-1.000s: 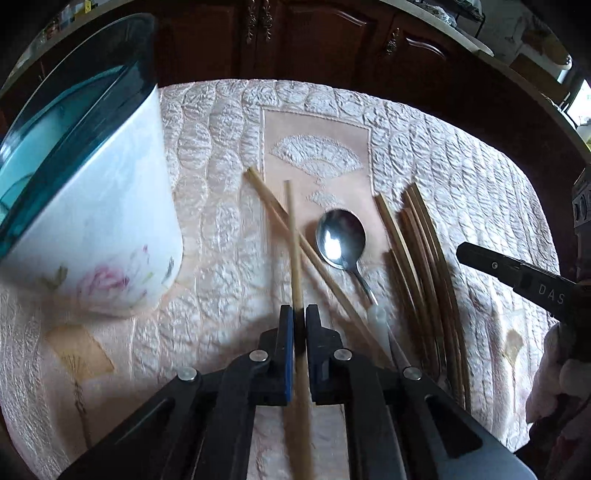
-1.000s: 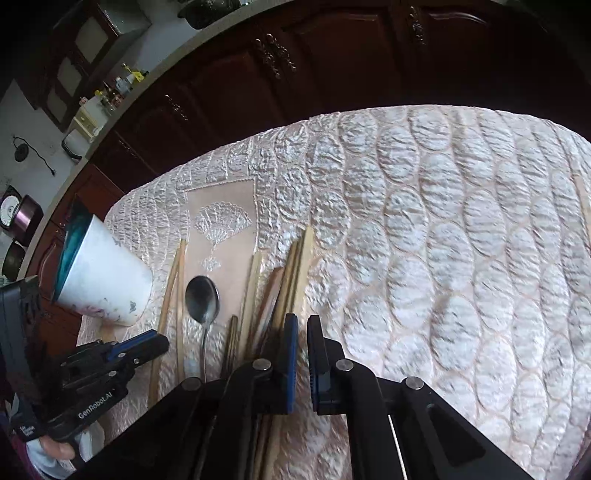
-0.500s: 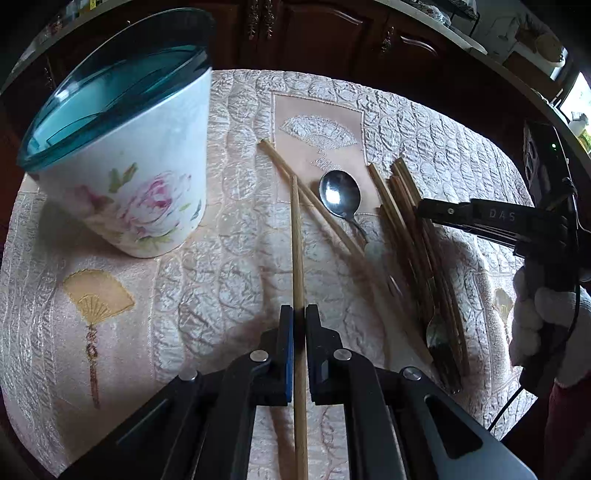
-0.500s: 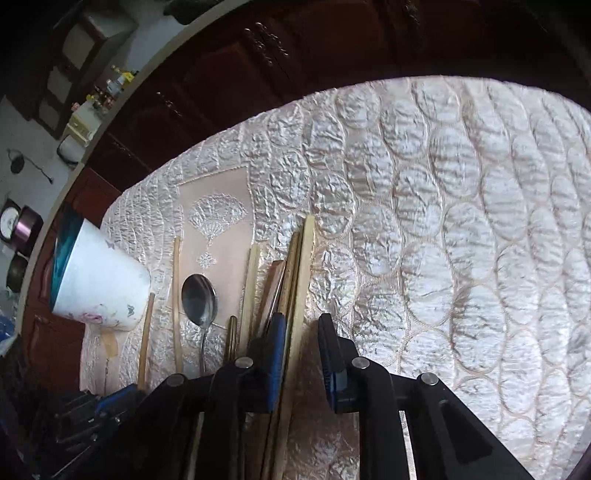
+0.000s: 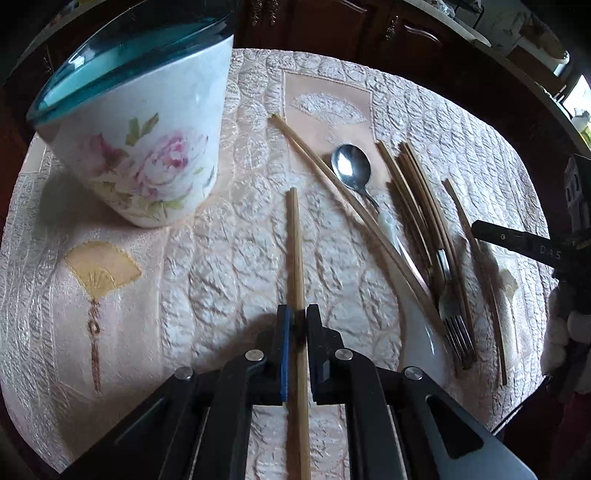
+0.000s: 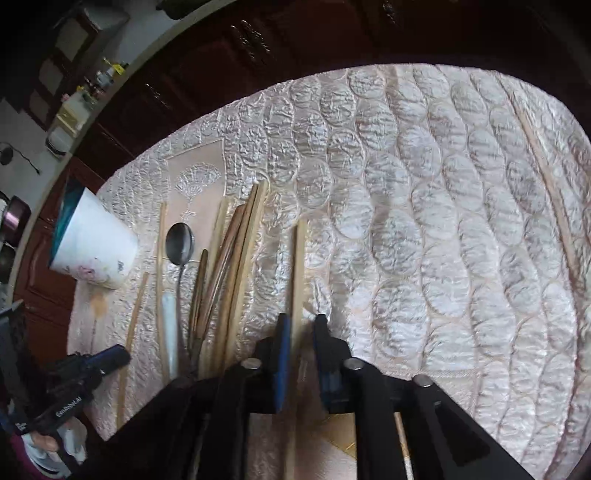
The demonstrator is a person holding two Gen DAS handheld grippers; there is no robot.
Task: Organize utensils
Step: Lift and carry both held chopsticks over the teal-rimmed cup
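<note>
Since a second ago my right gripper [image 6: 301, 328] has pulled one chopstick [image 6: 297, 273] sideways out of the bundle, and its jaws are now opening, the stick lying loose between them without the pads pressing it. My left gripper [image 5: 295, 321] has its jaws clenched on a second chopstick [image 5: 294, 243], which runs straight ahead from the tips over the quilted cloth [image 5: 221, 266] on the counter. Just right of the left jaws lies a fork [image 5: 452, 314], tines toward me, among the remaining chopsticks [image 5: 417, 192]. Ahead and to the right a spoon [image 5: 351, 170] lies bowl-up. Farther ahead to the left stands the floral cup [image 5: 147, 140] with its teal rim. Dark wooden cabinets [image 5: 332, 26] close the far side.
</note>
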